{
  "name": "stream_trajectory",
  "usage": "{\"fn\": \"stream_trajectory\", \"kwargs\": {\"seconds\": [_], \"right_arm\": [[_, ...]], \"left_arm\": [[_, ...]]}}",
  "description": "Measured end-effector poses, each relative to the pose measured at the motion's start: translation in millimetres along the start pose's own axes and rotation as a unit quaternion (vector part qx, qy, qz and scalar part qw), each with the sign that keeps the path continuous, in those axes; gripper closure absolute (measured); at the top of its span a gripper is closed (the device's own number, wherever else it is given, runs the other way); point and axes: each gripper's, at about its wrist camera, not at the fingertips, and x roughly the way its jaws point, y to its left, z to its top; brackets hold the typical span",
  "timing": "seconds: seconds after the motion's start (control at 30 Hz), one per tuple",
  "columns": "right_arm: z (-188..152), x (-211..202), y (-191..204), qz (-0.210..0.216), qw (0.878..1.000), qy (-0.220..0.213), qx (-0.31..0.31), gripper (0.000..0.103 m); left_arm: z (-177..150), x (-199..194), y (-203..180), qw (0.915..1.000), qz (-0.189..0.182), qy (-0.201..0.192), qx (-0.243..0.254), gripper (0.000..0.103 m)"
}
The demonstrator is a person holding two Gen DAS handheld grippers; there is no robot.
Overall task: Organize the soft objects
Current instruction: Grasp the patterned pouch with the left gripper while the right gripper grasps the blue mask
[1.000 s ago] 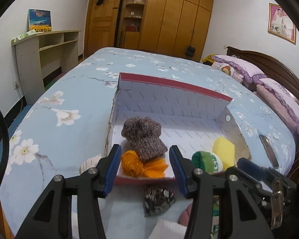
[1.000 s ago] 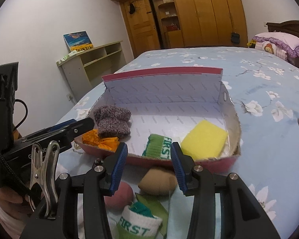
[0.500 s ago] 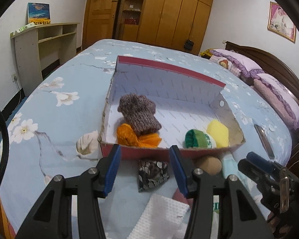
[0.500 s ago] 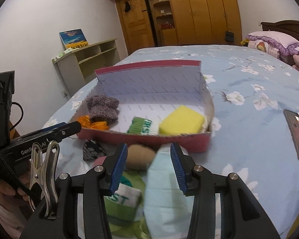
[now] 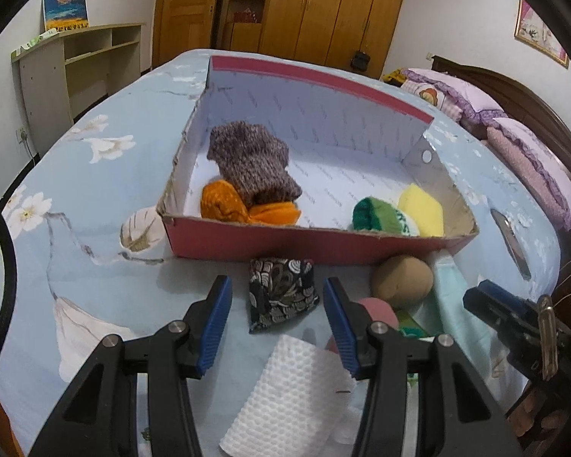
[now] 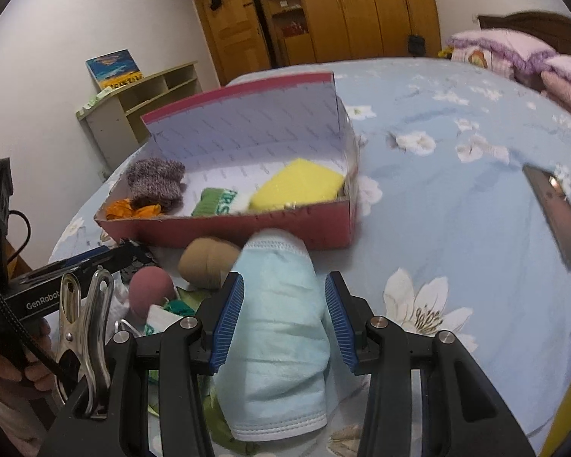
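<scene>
A red cardboard box [image 5: 304, 245] on the bed holds a grey knitted sock [image 5: 251, 163], an orange cloth [image 5: 224, 203], a green-and-white sock [image 5: 377, 215] and a yellow sponge [image 5: 422, 207]. In front of it lie a black patterned pouch [image 5: 281, 293], a tan sock ball [image 5: 401, 278], a pink ball [image 6: 150, 285] and a white textured cloth [image 5: 289, 392]. My left gripper [image 5: 278, 320] is open, its pads either side of the pouch's near end. My right gripper [image 6: 283, 320] is open around a light blue face mask [image 6: 281, 327], without squeezing it.
A dark phone [image 6: 557, 215] lies on the flowered bedspread [image 6: 456, 228] to the right of the box. Pink pillows [image 5: 533, 160] and a headboard are at far right. A shelf unit [image 5: 76, 64] and wooden wardrobe stand beyond the bed's left edge.
Both grippers have drawn back and tipped down, so the box sits farther off. The left now frames the patterned pouch. The right has slid rightward to straddle the blue mask.
</scene>
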Motion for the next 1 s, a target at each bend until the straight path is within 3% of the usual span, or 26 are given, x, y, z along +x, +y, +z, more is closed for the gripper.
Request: {"fn": "stream_trajectory", "kwargs": {"seconds": [0.17,0.27,0.67,0.8,0.9,1.0], "right_arm": [[-4,9,-6,0.025,0.999,0.021,0.02,0.057],[-6,13,-6,0.038,0.999,0.027,0.024,0.057],[-12,20,-11,0.039,0.998,0.04,0.03,0.057],[-10,11,-15,0.038,0.998,0.024,0.042,0.057],[-10,13,-18,0.025,0.998,0.024,0.044,0.049],[-12,17,-18,0.026,0.998,0.032,0.044,0.049]], "left_arm": [[-1,6,-1,1.0,-0.004,0.001,-0.004,0.051],[-1,10,-1,0.9999,-0.012,0.003,-0.006,0.063],[-2,25,-4,0.9998,0.003,0.017,-0.011,0.062],[-2,25,-5,0.9999,0.0,0.013,-0.007,0.065],[-2,24,-3,0.9998,-0.007,0.011,-0.011,0.067],[-2,21,-2,0.9998,-0.012,0.009,-0.011,0.068]]}}
